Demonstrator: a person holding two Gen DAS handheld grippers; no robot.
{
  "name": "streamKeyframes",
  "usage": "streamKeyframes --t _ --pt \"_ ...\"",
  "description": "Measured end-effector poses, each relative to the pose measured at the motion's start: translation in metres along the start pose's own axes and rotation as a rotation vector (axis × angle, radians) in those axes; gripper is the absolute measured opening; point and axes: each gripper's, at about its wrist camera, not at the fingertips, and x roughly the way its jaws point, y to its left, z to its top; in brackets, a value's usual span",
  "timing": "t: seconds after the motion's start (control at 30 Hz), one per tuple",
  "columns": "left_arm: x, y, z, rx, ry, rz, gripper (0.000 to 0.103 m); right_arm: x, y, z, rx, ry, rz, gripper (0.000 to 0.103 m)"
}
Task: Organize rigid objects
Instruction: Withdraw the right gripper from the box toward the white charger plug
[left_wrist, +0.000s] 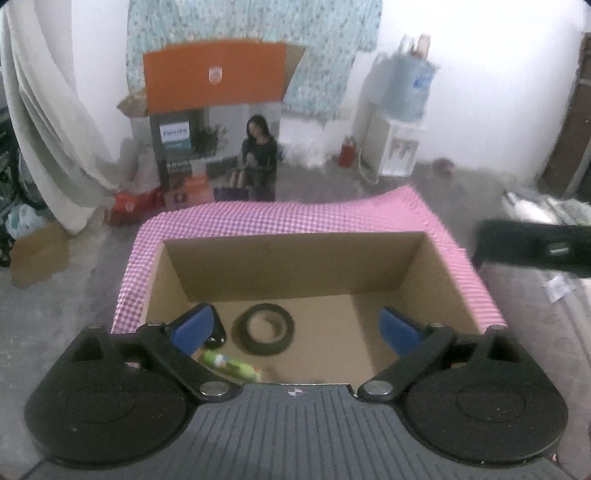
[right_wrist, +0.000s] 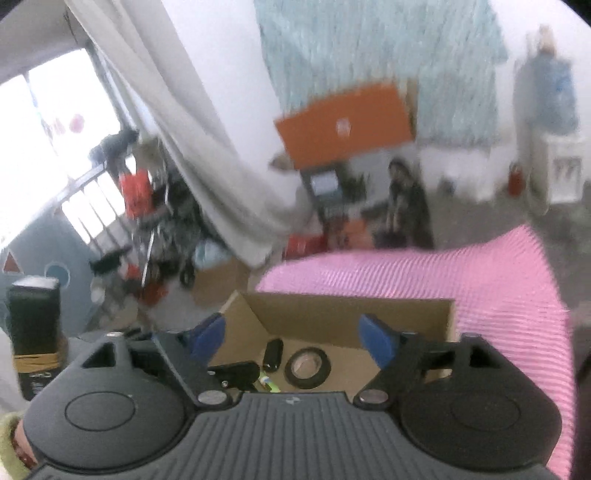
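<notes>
An open cardboard box (left_wrist: 295, 266) (right_wrist: 351, 317) stands on a pink checked cloth (left_wrist: 295, 218) (right_wrist: 498, 277). On its floor lie a black tape roll (left_wrist: 258, 347) (right_wrist: 308, 384), a green and white tube (left_wrist: 231, 365) (right_wrist: 269, 384), a short black cylinder (left_wrist: 216, 338) (right_wrist: 273, 355) and another black item (right_wrist: 236, 373). My left gripper (left_wrist: 295, 319) hangs open above the box with nothing between its blue pads. My right gripper (right_wrist: 291, 328) is also open and empty, above the box's near left part. The right wrist view is blurred.
A black tool body (left_wrist: 535, 251) juts in from the right beside the box. On the floor behind are an orange-topped printed carton (left_wrist: 214, 77), a water dispenser (left_wrist: 402, 122), a small cardboard box (left_wrist: 38, 254) and a grey curtain (left_wrist: 44, 122). A black block (right_wrist: 35, 332) stands at the left.
</notes>
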Motion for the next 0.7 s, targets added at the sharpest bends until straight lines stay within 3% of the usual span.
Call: streamKeyframes --t 0.03,0.13,0.27,0.43,0.7 --pt "-0.010 -0.006 -0.007 0.007 -0.020 0.002 0.098 -0.018 0.002 -0.007 -0.004 -0.044 -0.010 0.103" --pt "-0.032 -0.020 -0.025 0.039 -0.057 -0.003 0.098 -0.062 0.011 -0.032 -0.038 -0.140 -0.036 0.103" --pt "-0.063 -0.039 -0.057 0.087 -0.111 -0.044 0.099 -0.099 0.017 -0.068 -0.045 -0.178 -0.045 0.103" --pt "-0.071 -0.055 -0.103 0.135 -0.081 -0.067 0.099 -0.109 0.019 -0.111 -0.017 -0.144 -0.039 0.103" --pt "-0.042 -0.070 -0.163 0.187 0.009 -0.044 0.098 -0.083 0.014 -0.164 0.076 -0.007 0.013 0.103"
